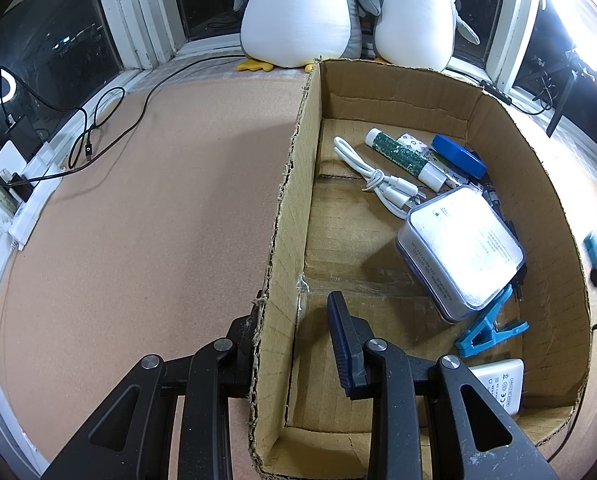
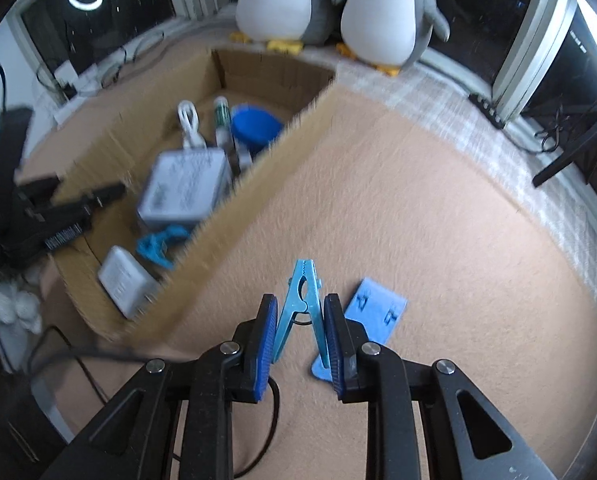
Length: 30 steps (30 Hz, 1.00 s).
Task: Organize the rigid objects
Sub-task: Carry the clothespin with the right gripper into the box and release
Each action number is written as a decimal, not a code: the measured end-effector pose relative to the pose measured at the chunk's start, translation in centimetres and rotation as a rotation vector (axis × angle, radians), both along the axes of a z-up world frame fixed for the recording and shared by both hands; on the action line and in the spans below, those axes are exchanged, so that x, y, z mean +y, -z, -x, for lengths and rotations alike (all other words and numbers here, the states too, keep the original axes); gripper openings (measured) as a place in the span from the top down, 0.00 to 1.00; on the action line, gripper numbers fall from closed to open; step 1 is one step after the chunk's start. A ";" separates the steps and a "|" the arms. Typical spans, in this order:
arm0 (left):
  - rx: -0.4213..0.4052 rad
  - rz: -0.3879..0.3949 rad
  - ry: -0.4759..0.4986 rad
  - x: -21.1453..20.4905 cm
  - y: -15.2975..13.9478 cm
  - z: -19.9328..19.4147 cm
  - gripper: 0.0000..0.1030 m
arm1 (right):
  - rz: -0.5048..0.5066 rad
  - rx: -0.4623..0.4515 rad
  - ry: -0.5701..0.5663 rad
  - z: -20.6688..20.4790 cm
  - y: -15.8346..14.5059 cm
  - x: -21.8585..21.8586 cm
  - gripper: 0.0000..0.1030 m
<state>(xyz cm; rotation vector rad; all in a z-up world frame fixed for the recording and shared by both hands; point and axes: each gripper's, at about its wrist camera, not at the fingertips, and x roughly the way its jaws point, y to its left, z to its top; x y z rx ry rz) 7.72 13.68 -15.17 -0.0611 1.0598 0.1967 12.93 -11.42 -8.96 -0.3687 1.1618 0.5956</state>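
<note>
- The clothespin (image 2: pixel 300 308) is light, stiff plastic with a springy hinge; the right tongs (image 2: pixel 301 344) pinch its two splayed legs, lifted just above the bench (image 2: pixel 438 220).
- It sits at the cardboard box's (image 1: pixel 286 216) 4 o'clock.
- The left tongs (image 1: pixel 298 344) clamp the box wall, pitched steeply downward.

The cardboard box (image 1: pixel 378 92) is plain brown and sits on a speckled tan cork surface (image 1: pixel 158 200). Inside lie a white cable (image 1: pixel 374 178), a white tube (image 1: pixel 402 158) with a green speckled band, a silver-white tin (image 1: pixel 458 248) and a light blue clothespin (image 1: pixel 490 330). The clothespin (image 2: pixel 300 304) outside the box is turquoise, beside a light blue card (image 2: pixel 378 314), and the two plush penguins (image 1: pixel 298 12) are white and grey with yellow feet.
</note>
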 end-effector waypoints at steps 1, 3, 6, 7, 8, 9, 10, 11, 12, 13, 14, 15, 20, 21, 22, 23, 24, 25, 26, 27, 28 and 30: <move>0.000 0.000 0.001 0.0 0.0 0.0 0.70 | -0.013 -0.007 -0.002 -0.3 -0.6 0.2 0.79; 0.000 0.001 0.000 0.0 0.0 0.0 0.70 | -0.045 -0.027 -0.010 -0.5 -1.9 0.8 0.79; -0.003 -0.004 -0.010 0.0 0.0 0.0 0.70 | -0.098 -0.047 -0.019 -1.2 -3.5 2.3 0.79; -0.003 -0.004 -0.011 0.0 0.0 0.0 0.70 | -0.114 -0.048 -0.021 -1.5 -3.8 2.9 0.79; -0.003 -0.004 -0.010 0.0 0.0 0.0 0.70 | -0.130 -0.050 -0.024 -1.5 -4.0 3.5 0.79; -0.002 -0.003 -0.010 0.0 0.0 0.0 0.70 | -0.145 -0.052 -0.029 -1.4 -4.3 4.1 0.79; -0.003 -0.002 -0.010 0.0 0.0 0.0 0.70 | -0.157 -0.052 -0.038 -1.5 -4.5 4.9 0.79; -0.003 -0.001 -0.011 0.0 0.1 0.0 0.70 | -0.165 -0.053 -0.047 -1.5 -4.5 5.6 0.79; -0.004 0.000 -0.011 0.0 0.0 0.0 0.70 | -0.172 -0.054 -0.057 -1.4 -4.6 6.3 0.79; -0.005 0.000 -0.012 0.0 0.1 0.0 0.70 | -0.180 -0.054 -0.067 -1.4 -4.6 7.2 0.79; -0.005 0.000 -0.013 0.0 0.0 0.0 0.70 | -0.188 -0.052 -0.073 -1.5 -4.6 7.8 0.79; -0.005 0.000 -0.013 -0.1 0.0 0.0 0.70 | -0.201 -0.044 -0.079 -1.7 -4.6 8.6 0.79; -0.006 0.006 -0.014 0.0 0.0 0.0 0.70 | -0.249 -0.007 -0.078 -2.5 -4.0 10.9 0.79; -0.007 0.005 -0.014 -0.1 0.0 0.0 0.70 | -0.254 -0.002 -0.076 -2.8 -3.9 11.5 0.79; -0.007 0.005 -0.014 -0.1 0.0 0.0 0.70 | -0.255 0.000 -0.076 -2.9 -3.7 11.8 0.79; -0.007 0.006 -0.015 0.0 0.0 0.0 0.70 | -0.255 0.001 -0.078 -3.1 -3.5 12.2 0.79; -0.007 0.006 -0.015 0.0 0.0 0.0 0.70 | -0.254 0.002 -0.076 -3.1 -3.4 12.5 0.79; -0.007 0.006 -0.015 0.0 0.0 0.1 0.70 | -0.253 0.004 -0.076 -3.2 -3.2 12.9 0.79; -0.007 0.005 -0.015 0.0 0.0 0.1 0.70 | -0.254 0.007 -0.076 -3.4 -3.0 13.1 0.79; -0.007 0.006 -0.014 0.0 0.0 0.1 0.70 | -0.251 0.010 -0.073 -3.5 -2.9 13.3 0.79; -0.007 0.006 -0.014 0.1 0.0 0.1 0.70 | -0.250 0.014 -0.072 -3.7 -2.6 13.6 0.79; -0.007 0.006 -0.015 0.1 0.0 0.1 0.70 | -0.249 0.024 -0.068 -4.0 -2.2 13.9 0.79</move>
